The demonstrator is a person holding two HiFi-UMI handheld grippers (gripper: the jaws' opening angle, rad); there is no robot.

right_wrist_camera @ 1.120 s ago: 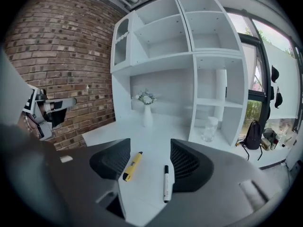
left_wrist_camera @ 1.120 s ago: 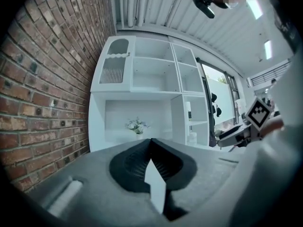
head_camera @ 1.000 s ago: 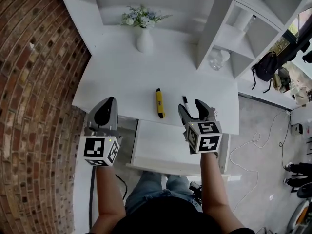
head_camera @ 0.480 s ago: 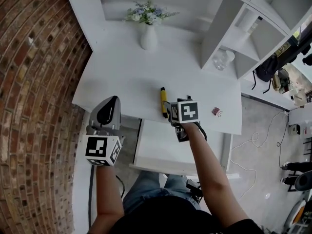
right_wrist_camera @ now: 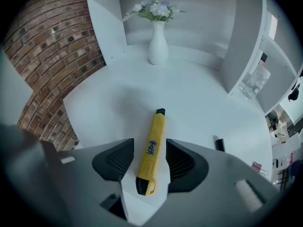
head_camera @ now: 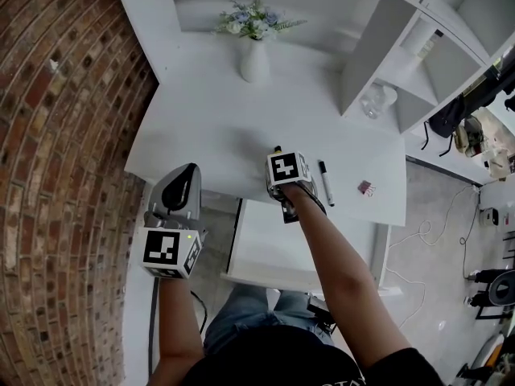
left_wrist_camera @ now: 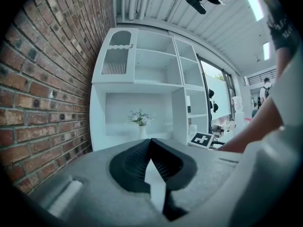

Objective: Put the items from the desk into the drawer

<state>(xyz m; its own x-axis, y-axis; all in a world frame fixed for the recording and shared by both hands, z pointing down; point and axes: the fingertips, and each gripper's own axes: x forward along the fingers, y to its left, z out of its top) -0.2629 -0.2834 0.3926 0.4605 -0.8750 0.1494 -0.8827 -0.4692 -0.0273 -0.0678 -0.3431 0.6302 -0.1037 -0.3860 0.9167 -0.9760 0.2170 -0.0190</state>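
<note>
The right gripper (right_wrist_camera: pixel 149 145) is pointing steeply down at the white desk (head_camera: pixel 209 127), straddling a yellow utility knife (right_wrist_camera: pixel 151 152). The knife is lying flat near the desk's front edge, its black tip toward the vase (head_camera: pixel 254 61) of flowers at the back. The jaws have just been closing, but a gap is showing on each side of the knife, so the pads are not yet pressing on it. The left gripper (left_wrist_camera: pixel 151 143) is hovering off the desk's left front corner near the brick wall (head_camera: pixel 64 135), its jaws meeting at the tips with nothing between them. A black marker (head_camera: pixel 324 182) is lying just right of the right gripper, with a small pink clip (head_camera: pixel 366 188) farther right. The drawer (head_camera: pixel 265 244) is standing open under the desk's front.
</note>
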